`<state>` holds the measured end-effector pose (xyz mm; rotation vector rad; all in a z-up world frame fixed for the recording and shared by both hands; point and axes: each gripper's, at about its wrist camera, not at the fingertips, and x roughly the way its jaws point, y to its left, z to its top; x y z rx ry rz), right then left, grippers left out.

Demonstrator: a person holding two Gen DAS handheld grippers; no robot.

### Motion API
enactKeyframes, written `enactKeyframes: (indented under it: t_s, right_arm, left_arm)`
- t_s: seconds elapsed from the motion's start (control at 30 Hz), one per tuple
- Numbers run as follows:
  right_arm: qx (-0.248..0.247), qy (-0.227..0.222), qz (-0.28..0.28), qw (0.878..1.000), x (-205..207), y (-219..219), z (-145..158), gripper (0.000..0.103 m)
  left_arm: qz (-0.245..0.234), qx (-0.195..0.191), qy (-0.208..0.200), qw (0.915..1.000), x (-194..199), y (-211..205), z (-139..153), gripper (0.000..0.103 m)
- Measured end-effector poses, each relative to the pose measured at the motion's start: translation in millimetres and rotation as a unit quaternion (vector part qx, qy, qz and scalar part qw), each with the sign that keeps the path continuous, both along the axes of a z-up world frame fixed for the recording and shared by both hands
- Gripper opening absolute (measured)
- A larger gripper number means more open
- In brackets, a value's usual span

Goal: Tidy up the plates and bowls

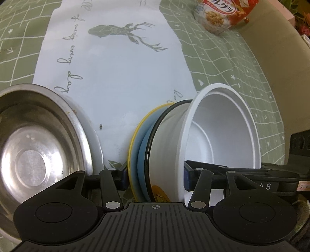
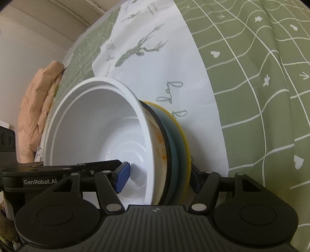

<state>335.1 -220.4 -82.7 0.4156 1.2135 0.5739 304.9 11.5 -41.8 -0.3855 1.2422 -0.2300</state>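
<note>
A stack of dishes fills both views: a white plastic bowl (image 1: 217,135) nested in a black-rimmed white bowl (image 1: 164,147) with orange print, on a blue plate (image 1: 142,153) with a yellow rim. My left gripper (image 1: 155,178) is shut on the stack, one finger outside the plate, the other inside the white bowl. My right gripper (image 2: 158,174) is shut on the same stack (image 2: 100,124) from the other side, its blue pad (image 2: 122,178) inside the white bowl (image 2: 93,124). A steel bowl (image 1: 36,143) stands on a white plate at the left.
A white runner (image 1: 116,64) with a deer print lies over the green checked tablecloth (image 1: 232,64). A cereal bag (image 1: 219,13) lies at the far end. Crumpled brown paper (image 2: 38,112) sits beside the table in the right wrist view.
</note>
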Motion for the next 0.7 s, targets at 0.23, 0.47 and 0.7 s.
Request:
enactKeyframes:
  t_s: [0.23,0.47,0.7]
  right_arm:
    - [-0.011,-0.007,0.001,1.000,-1.0,3.7,9.0,0.062]
    - [-0.018,-0.038,0.003,0.999,-7.4,14.0,34.1,0.062]
    - [-0.021,-0.078,0.029,0.996,-12.3,52.6,71.3,0.062]
  left_arm:
    - [0.002,-0.001,-0.001,1.0000,-1.0,2.4,4.5,0.053]
    - [0.009,-0.008,-0.034,0.9993,-13.1,13.7,27.2,0.053]
    - [0.043,-0.013,-0.070,0.9966,-34.7,55.4,58.3,0.053]
